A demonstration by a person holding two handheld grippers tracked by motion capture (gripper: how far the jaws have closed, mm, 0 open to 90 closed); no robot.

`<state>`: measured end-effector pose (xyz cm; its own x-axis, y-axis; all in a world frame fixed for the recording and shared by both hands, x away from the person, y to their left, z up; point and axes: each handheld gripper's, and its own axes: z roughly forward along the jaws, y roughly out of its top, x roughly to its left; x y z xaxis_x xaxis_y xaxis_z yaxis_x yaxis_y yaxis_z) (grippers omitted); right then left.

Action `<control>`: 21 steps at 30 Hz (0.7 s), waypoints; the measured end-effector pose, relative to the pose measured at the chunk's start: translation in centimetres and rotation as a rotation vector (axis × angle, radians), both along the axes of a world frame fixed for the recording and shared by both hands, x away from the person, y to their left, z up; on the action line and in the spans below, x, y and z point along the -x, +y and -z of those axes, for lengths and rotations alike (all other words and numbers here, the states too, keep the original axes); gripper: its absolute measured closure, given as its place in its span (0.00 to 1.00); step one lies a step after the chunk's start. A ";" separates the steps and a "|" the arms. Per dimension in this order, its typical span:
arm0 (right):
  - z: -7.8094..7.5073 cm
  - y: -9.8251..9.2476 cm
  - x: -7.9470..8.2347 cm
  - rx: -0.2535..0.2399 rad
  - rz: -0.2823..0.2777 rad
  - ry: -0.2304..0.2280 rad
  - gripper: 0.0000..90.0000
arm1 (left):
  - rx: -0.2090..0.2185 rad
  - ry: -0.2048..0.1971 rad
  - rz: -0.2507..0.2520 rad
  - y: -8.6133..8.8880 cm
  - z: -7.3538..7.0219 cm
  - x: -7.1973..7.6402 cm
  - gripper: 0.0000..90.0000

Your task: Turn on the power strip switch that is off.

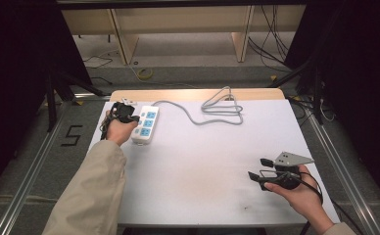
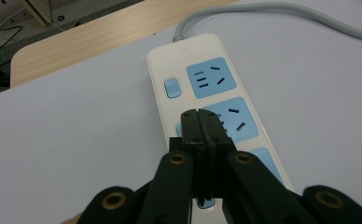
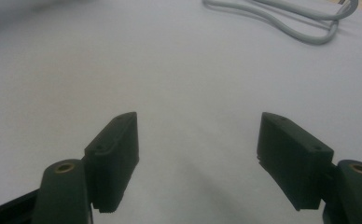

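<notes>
A white power strip (image 1: 145, 125) with blue sockets lies at the table's far left; its grey cable (image 1: 217, 108) loops toward the back middle. In the left gripper view the strip (image 2: 202, 84) shows a blue switch (image 2: 171, 87) beside its top socket. My left gripper (image 2: 198, 113) is shut with nothing between its jaws, its tips over the strip next to the middle socket. In the high view the left gripper (image 1: 129, 116) sits at the strip's left edge. My right gripper (image 1: 259, 168) is open above bare table at the front right, jaws wide apart (image 3: 198, 140).
A white board (image 1: 202, 161) covers the wooden table (image 1: 193, 94). The grey cable loop (image 3: 291, 21) lies far ahead of the right gripper. Black frame legs and loose cables stand on the floor beyond the table's far edge.
</notes>
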<state>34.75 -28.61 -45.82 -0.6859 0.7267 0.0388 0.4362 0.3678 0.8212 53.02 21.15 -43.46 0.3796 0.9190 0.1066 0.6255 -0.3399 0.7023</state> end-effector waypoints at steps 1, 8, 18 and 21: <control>0.0 0.0 0.0 0.001 -0.001 -0.002 0.33 | -0.005 0.002 0.006 0.0 0.1 -0.1 1.00; 0.0 0.0 0.0 -0.002 0.001 -0.002 0.33 | -0.009 0.012 0.002 0.0 0.6 -0.7 1.00; 0.0 0.0 0.0 -0.002 0.001 0.001 0.33 | -0.016 0.023 -0.008 0.0 1.2 -1.2 1.00; 0.0 0.0 0.0 -0.003 0.002 0.002 0.33 | -0.014 0.024 -0.011 0.0 1.3 -1.3 1.00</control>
<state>34.72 -28.62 -45.82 -0.6847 0.7276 0.0423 0.4381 0.3645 0.8217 54.35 21.19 -44.77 0.3726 0.9214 0.1103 0.6460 -0.3428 0.6820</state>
